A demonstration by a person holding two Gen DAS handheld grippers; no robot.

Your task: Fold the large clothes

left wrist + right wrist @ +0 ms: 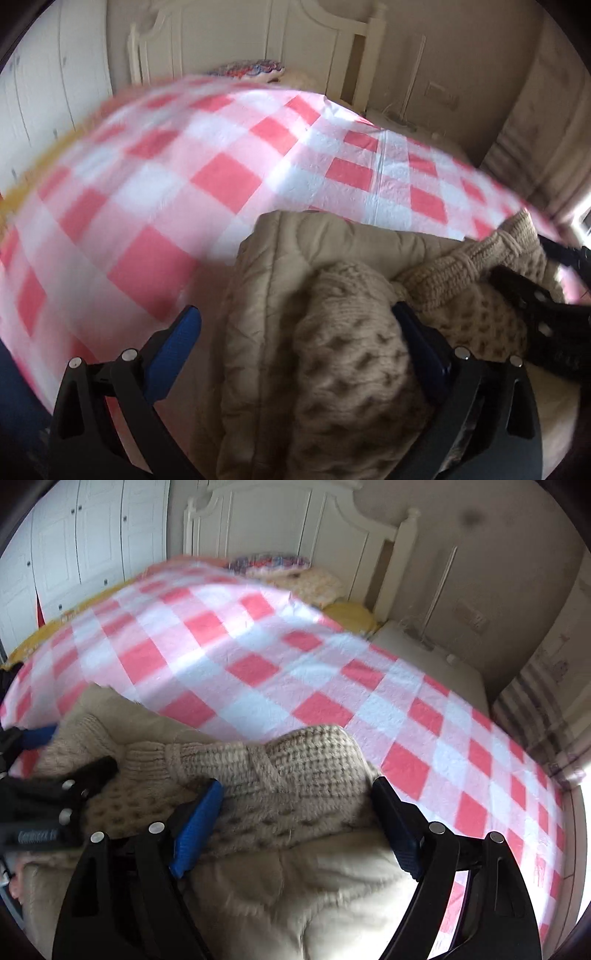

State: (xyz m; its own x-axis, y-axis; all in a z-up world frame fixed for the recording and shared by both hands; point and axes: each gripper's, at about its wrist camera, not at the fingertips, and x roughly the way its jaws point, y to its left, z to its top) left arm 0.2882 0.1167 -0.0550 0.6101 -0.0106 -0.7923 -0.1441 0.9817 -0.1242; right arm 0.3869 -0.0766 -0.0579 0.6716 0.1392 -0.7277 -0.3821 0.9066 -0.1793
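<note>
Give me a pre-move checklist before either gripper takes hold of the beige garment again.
1. Right gripper open: ok, the knit lies between the pads, no squeeze visible.
2. Left gripper open: ok, jaws stand wide around the knit.
3. Garment flat for a fold: not ok, the knit part is bunched on the quilted part.
4. Grippers apart: ok, close but not touching.
5. Checked blanket free beyond the garment: ok.
6. Garment's near edge: cannot tell, hidden by the grippers.

Left claw (295,332) and right claw (295,823) both gape wide, angled downward.
</note>
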